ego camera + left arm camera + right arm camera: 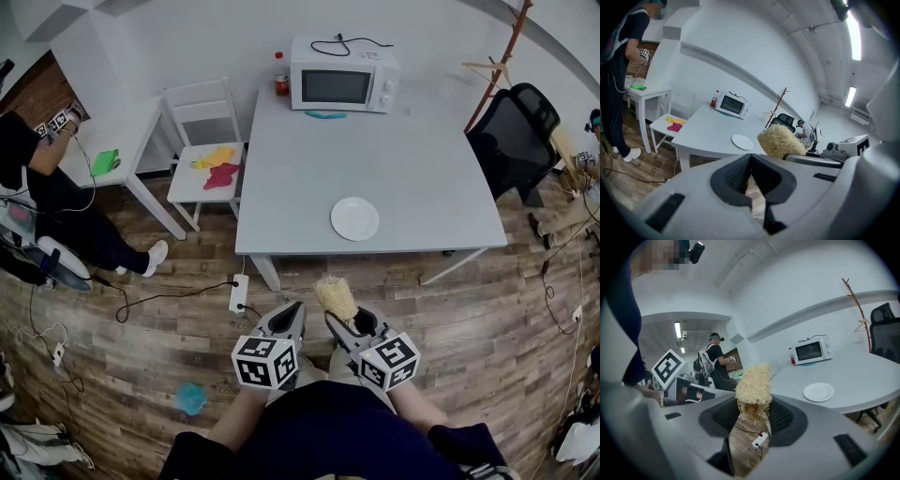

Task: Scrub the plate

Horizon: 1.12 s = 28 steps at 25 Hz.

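Observation:
A white plate (355, 218) lies near the front edge of the grey table (394, 159); it also shows as the plate (742, 141) in the left gripper view and the plate (818, 392) in the right gripper view. My right gripper (339, 319) is shut on a straw-coloured fibrous scrubber (336, 298), which stands up between the pads as the scrubber (753, 391). My left gripper (293, 311) is shut with nothing in it, just left of the right one. Both hang over the wooden floor, short of the table's front edge. From the left gripper view the scrubber (780, 141) shows to the right.
A white microwave (343, 75) and a red bottle (280, 74) stand at the table's back. A white chair (208, 155) with yellow and red cloths stands left of the table, a black office chair (514, 138) right. A power strip (238, 292) and cables lie on the floor. People stand at both sides.

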Each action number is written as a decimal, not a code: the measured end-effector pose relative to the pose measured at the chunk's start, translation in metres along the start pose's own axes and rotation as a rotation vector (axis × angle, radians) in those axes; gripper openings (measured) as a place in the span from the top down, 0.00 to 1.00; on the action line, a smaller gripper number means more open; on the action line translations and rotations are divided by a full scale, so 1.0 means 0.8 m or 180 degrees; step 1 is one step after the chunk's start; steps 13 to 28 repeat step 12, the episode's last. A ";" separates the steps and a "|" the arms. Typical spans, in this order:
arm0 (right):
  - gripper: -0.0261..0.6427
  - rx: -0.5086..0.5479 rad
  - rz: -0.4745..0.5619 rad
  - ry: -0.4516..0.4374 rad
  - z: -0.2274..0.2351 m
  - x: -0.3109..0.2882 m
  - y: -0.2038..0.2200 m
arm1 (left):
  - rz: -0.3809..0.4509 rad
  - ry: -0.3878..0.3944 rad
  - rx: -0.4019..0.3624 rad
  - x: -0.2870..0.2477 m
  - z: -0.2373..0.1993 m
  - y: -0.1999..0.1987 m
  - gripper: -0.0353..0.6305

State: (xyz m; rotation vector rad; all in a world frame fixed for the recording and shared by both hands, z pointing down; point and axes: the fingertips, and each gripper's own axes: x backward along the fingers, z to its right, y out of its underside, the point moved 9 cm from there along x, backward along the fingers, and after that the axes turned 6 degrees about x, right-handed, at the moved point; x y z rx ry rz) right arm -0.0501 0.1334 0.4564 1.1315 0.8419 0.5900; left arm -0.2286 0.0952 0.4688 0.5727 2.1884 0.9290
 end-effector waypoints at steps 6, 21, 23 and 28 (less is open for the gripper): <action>0.70 -0.0025 0.0027 -0.0020 0.002 -0.003 -0.002 | 0.0000 -0.0011 0.0079 -0.002 -0.004 0.001 0.92; 0.70 -0.0043 0.0041 -0.0040 0.000 -0.005 -0.003 | 0.0008 -0.0019 0.0112 0.000 -0.006 0.001 0.92; 0.70 -0.0043 0.0041 -0.0040 0.000 -0.005 -0.003 | 0.0008 -0.0019 0.0112 0.000 -0.006 0.001 0.92; 0.70 -0.0043 0.0041 -0.0040 0.000 -0.005 -0.003 | 0.0008 -0.0019 0.0112 0.000 -0.006 0.001 0.92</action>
